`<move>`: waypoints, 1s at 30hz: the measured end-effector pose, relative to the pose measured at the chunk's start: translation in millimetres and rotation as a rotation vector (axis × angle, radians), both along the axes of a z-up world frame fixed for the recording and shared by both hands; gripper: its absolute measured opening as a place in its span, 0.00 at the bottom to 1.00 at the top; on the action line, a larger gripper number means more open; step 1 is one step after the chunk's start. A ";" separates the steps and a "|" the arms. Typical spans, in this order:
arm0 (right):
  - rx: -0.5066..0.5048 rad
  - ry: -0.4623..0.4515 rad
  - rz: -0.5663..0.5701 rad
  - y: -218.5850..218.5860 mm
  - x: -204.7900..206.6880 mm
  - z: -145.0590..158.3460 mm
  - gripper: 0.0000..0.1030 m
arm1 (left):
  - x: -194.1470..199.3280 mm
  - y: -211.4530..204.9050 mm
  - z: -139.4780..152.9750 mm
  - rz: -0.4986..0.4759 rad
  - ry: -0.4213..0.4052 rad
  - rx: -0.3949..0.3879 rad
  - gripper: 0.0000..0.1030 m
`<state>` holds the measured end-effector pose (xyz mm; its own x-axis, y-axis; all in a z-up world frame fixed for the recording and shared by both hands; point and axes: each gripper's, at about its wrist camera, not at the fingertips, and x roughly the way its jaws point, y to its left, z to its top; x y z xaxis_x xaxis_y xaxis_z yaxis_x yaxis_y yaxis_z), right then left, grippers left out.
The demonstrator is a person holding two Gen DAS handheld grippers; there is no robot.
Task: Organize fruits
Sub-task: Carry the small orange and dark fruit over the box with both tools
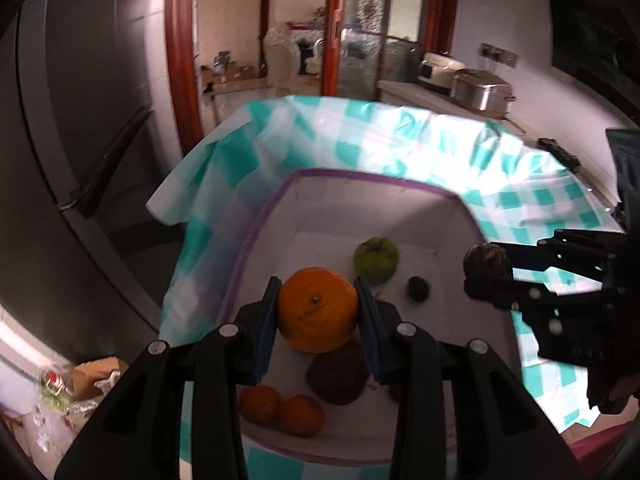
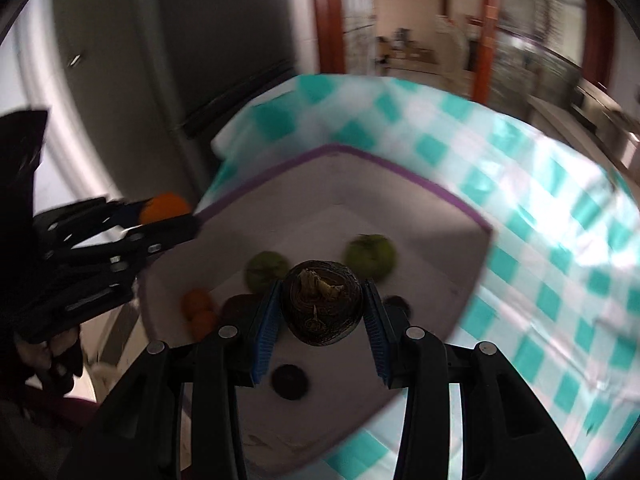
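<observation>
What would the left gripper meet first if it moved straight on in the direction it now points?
Probably the white floor of the box, near the green fruit. The left gripper, shut on an orange, points down into the box. Depth is unclear, so it might touch the green fruit first.

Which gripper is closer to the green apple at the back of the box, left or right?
Hard to call. The left gripper, holding an orange, and the right gripper, holding a dark fruit, both hover just short of the green apple.

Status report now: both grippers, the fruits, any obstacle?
Left gripper shut on orange. Right gripper shut on dark round fruit. Both above white box, fruit inside. Nothing in the way.
</observation>
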<state>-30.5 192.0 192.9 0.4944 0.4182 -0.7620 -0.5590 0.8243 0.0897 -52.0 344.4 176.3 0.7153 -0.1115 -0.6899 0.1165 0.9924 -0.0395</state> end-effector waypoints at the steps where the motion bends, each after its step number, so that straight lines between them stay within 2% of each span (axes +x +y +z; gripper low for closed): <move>1: -0.011 0.009 0.023 7.0 0.5 -3.5 0.39 | 1.4 3.8 -4.2 0.012 0.012 0.002 0.36; 5: -0.055 0.038 0.080 20.7 0.9 -17.0 0.39 | 4.9 17.7 -20.9 0.067 0.060 0.008 0.36; 10: -0.075 0.074 0.099 22.6 10.5 -30.4 0.39 | 4.2 28.4 -39.1 0.132 0.103 0.002 0.36; 13: -0.101 0.101 0.107 23.7 19.5 -45.0 0.39 | 3.5 27.2 -53.2 0.154 0.131 0.008 0.36; 14: -0.115 0.111 0.109 25.0 22.6 -51.3 0.39 | 2.3 22.7 -55.4 0.152 0.122 0.032 0.36; 17: -0.160 0.131 0.135 28.1 26.1 -64.9 0.39 | 3.6 15.4 -65.9 0.161 0.163 0.026 0.36; 24: -0.215 0.174 0.162 24.6 29.9 -95.5 0.39 | 3.4 -7.9 -77.0 0.181 0.163 0.088 0.36; 30: -0.229 0.162 0.188 9.1 32.5 -96.6 0.39 | 8.1 -8.0 -75.1 0.272 0.151 0.081 0.36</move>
<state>2.0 201.1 96.3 0.2901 0.2995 -0.9089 -0.6966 0.7173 0.0141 -43.9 336.4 101.1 0.6004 0.1297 -0.7891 -0.1552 0.9869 0.0442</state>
